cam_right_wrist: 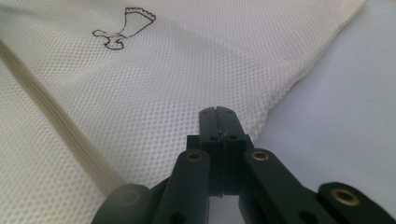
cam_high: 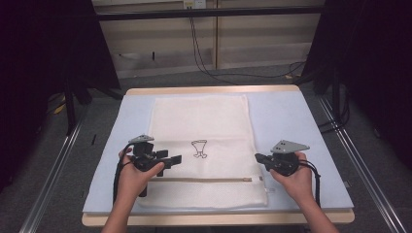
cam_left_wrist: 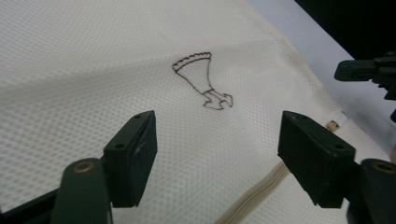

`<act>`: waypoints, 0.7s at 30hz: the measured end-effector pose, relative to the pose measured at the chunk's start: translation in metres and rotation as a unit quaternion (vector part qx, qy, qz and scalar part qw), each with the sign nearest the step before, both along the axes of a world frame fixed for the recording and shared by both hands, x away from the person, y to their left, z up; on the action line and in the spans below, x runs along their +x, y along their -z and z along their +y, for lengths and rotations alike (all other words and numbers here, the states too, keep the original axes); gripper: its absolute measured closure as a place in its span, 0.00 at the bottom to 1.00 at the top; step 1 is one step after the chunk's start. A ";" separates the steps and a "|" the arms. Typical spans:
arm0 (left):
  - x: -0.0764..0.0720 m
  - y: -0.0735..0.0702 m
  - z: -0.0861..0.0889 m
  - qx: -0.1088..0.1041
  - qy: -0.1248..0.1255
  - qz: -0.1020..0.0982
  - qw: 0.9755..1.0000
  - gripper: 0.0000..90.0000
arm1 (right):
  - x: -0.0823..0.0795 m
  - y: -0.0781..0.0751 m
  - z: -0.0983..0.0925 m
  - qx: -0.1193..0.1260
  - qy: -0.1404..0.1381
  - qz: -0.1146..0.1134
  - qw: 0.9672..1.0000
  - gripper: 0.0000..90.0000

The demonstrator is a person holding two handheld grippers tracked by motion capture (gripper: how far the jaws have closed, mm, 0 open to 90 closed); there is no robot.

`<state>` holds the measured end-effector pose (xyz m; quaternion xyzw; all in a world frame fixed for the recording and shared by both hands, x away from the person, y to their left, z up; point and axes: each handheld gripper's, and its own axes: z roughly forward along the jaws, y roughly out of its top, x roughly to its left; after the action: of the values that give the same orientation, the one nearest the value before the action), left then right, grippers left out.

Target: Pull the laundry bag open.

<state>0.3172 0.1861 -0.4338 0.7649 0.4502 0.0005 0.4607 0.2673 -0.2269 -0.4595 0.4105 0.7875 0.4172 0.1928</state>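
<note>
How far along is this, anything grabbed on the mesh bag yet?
Barely begun, as far as I can tell. The mesh bag lies flat on the table pad, zipper looking closed. Left hand-held gripper is open above the fabric; right hand-held gripper is shut, holding nothing. Any grasp remains.

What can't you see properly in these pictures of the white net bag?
- Inside of the mesh bag: high view, the weave hides any contents.
- Zipper pull: high view, too small to tell.
- Right gripper jaw tips: right gripper view, closed together; anything pinched cannot be told.
- Zipper's far end: left gripper view, cut off by the left gripper.
</note>
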 end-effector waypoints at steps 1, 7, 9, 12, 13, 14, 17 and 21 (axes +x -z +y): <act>0.000 0.000 -0.003 0.001 0.005 0.000 1.000 0.30 | -0.001 0.001 -0.001 0.003 -0.004 0.001 1.000 1.00; 0.001 0.000 -0.026 -0.014 0.041 0.004 0.999 0.31 | -0.011 0.000 -0.008 0.000 0.000 -0.003 1.000 1.00; 0.001 0.000 -0.034 -0.024 0.049 0.010 0.998 0.30 | -0.014 0.001 -0.009 -0.005 -0.008 0.003 1.000 0.99; 0.001 0.000 -0.042 -0.034 0.058 0.012 0.998 0.33 | -0.019 0.002 -0.009 -0.012 -0.016 0.009 1.000 0.99; 0.001 0.000 -0.046 -0.037 0.060 0.016 0.997 0.33 | -0.020 0.001 -0.008 -0.016 -0.017 0.008 1.000 0.99; 0.001 0.000 -0.048 -0.039 0.063 0.020 0.997 0.34 | -0.022 0.001 -0.007 -0.020 -0.017 0.007 1.000 1.00; 0.001 -0.001 -0.055 -0.063 0.067 0.037 0.995 0.35 | -0.025 -0.001 -0.006 -0.023 -0.023 -0.001 0.999 1.00; 0.001 0.000 -0.065 -0.059 0.077 0.048 0.994 0.39 | -0.029 0.000 -0.004 -0.032 -0.028 0.001 0.999 1.00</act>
<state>0.3183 0.1209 -0.4338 0.7680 0.4104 -0.0986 0.4817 0.2384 -0.2309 -0.4597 0.3829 0.8116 0.3968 0.1931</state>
